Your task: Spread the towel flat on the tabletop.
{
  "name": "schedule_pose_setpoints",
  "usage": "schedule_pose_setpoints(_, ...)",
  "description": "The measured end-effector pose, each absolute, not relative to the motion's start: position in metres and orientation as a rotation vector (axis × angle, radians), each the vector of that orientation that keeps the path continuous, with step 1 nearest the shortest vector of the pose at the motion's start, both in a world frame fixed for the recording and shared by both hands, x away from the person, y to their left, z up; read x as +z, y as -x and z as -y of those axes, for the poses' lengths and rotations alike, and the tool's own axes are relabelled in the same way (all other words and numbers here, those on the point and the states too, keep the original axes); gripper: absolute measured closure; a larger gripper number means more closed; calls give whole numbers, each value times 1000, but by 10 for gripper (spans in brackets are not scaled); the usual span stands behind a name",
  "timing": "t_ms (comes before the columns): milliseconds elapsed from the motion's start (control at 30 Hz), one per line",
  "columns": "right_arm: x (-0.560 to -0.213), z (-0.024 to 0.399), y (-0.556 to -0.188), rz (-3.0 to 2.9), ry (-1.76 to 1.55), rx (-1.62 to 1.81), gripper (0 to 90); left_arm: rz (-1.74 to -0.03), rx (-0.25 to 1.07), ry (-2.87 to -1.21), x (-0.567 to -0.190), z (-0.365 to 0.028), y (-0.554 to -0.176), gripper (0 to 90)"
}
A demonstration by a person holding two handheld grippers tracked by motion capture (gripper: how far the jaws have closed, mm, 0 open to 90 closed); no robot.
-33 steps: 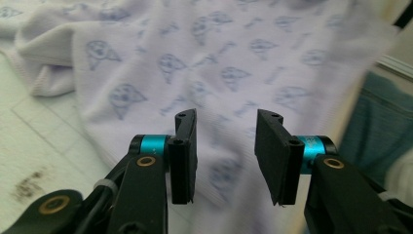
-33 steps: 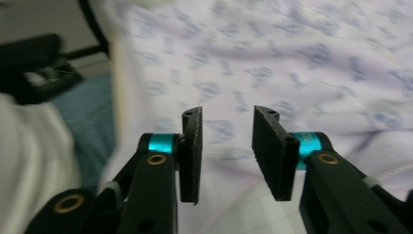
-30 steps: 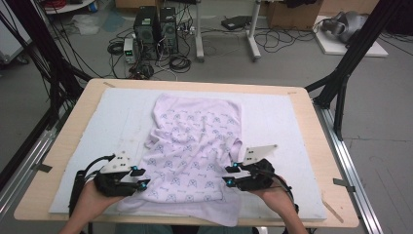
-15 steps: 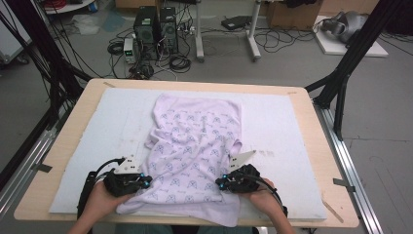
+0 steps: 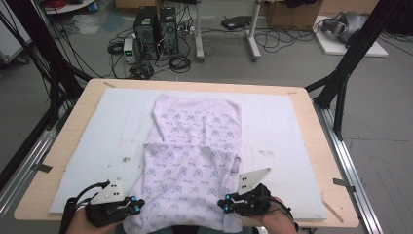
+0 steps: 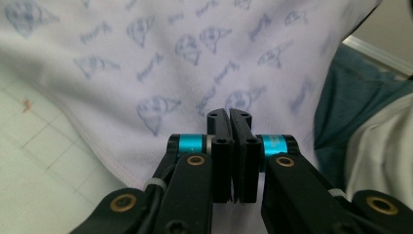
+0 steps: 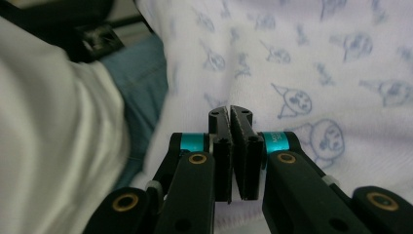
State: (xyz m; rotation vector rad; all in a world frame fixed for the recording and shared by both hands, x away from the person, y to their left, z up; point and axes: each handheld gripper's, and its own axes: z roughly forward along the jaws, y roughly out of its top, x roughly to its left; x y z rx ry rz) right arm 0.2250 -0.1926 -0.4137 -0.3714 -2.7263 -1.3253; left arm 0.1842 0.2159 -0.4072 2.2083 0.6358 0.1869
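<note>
Both grippers have drawn back toward the near edge of the surface (image 5: 311,146) since the earlier frame, pulling the shirt's (image 5: 195,146) hem with them so it now hangs over that edge. Left gripper (image 5: 138,208) clamps the hem at the shirt's near left corner, its jaws closed on the cloth. Right gripper (image 5: 221,204) pinches the near right corner the same way, jaws closed. Beyond them the shirt lies flat along the middle of the white mat (image 5: 97,141), its far part doubled in a fold.
</note>
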Motion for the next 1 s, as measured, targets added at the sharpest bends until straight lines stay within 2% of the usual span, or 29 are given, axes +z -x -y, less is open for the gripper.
schedule_pose_setpoints(33, -409, 194, -224, 2703, 367, -1355, 848, -628, 200, -2202, -404, -215, -184, 843)
schedule_pose_setpoints(100, -402, 196, -228, 2714, 405, -1394, 780, -624, 238, -2202, -400, -213, -191, 725)
schedule_pose_setpoints(267, -407, 191, -258, 2848, 540, -1341, 629, -645, 286, -2190, -412, -207, -226, 640)
schedule_pose_setpoints(367, -421, 185, -275, 2872, 608, -1307, 604, -673, 282, -2200, -425, -202, -247, 591)
schedule_pose_setpoints(467, -434, 177, -284, 2906, 627, -1223, 639, -694, 281, -2250, -436, -197, -259, 617)
schedule_pose_setpoints(500, -438, 175, -284, 2924, 617, -1199, 660, -684, 284, -2264, -439, -195, -259, 664)
schedule_pose_setpoints(533, -439, 175, -283, 2919, 608, -1231, 724, -672, 285, -2258, -439, -195, -258, 690)
schedule_pose_setpoints(567, -439, 175, -283, 2909, 603, -1232, 776, -663, 272, -2263, -438, -194, -257, 778)
schedule_pose_setpoints(600, -440, 176, -283, 2892, 592, -1238, 811, -659, 284, -2262, -438, -193, -255, 825)
schedule_pose_setpoints(667, -440, 177, -281, 2889, 560, -1238, 838, -659, 300, -2268, -438, -193, -251, 866)
schedule_pose_setpoints(1000, -427, 190, -247, 2799, 476, -1294, 847, -632, 271, -2236, -420, -211, -201, 881)
